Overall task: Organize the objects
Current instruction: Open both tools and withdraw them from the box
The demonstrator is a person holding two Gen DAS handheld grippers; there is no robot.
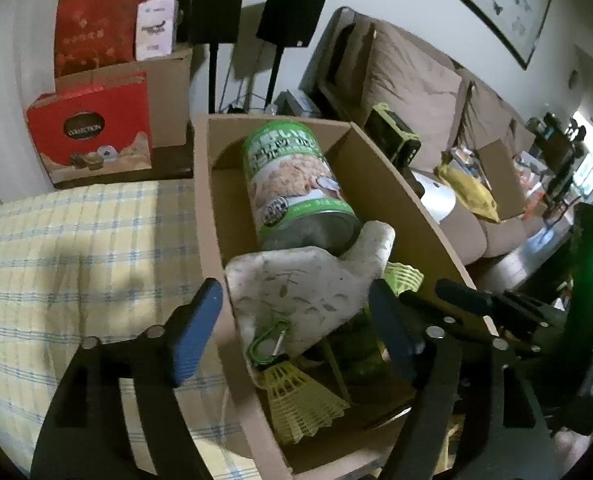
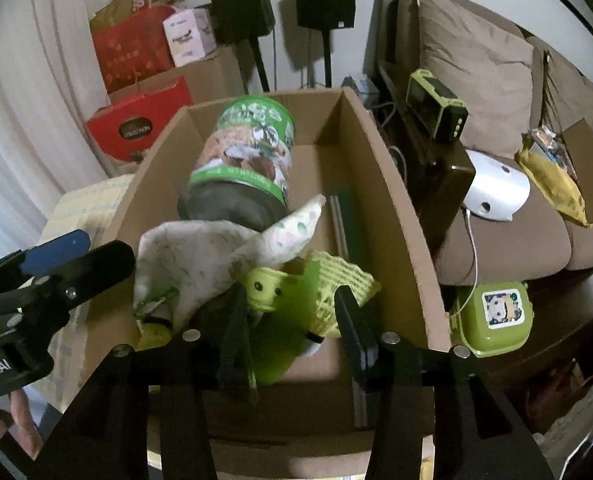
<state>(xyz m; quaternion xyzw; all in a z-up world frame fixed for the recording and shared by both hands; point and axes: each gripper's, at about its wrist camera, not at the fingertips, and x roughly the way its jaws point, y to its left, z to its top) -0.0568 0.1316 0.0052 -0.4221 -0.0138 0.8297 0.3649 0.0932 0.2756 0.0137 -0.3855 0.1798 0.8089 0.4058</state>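
Note:
An open cardboard box (image 1: 380, 184) (image 2: 380, 160) holds a green-labelled can (image 1: 296, 184) (image 2: 244, 156) lying on its side, a white patterned cloth pouch (image 1: 308, 288) (image 2: 200, 256) with a green carabiner (image 1: 268, 340), and yellow shuttlecocks (image 1: 296, 400) (image 2: 336, 280). My left gripper (image 1: 292, 328) is open, its blue-padded fingers straddling the box's left wall and the pouch. My right gripper (image 2: 292, 320) is open above the box, with a green translucent item (image 2: 284, 312) between its fingers, not pinched. The left gripper also shows in the right wrist view (image 2: 56, 264).
The box sits beside a yellow checked cloth (image 1: 76, 260). Red gift boxes (image 1: 92, 128) and speaker stands (image 1: 216, 12) stand behind. A brown sofa (image 2: 496, 220) at right carries a white device (image 2: 496, 192), a green lunch box (image 2: 492, 320) and clutter.

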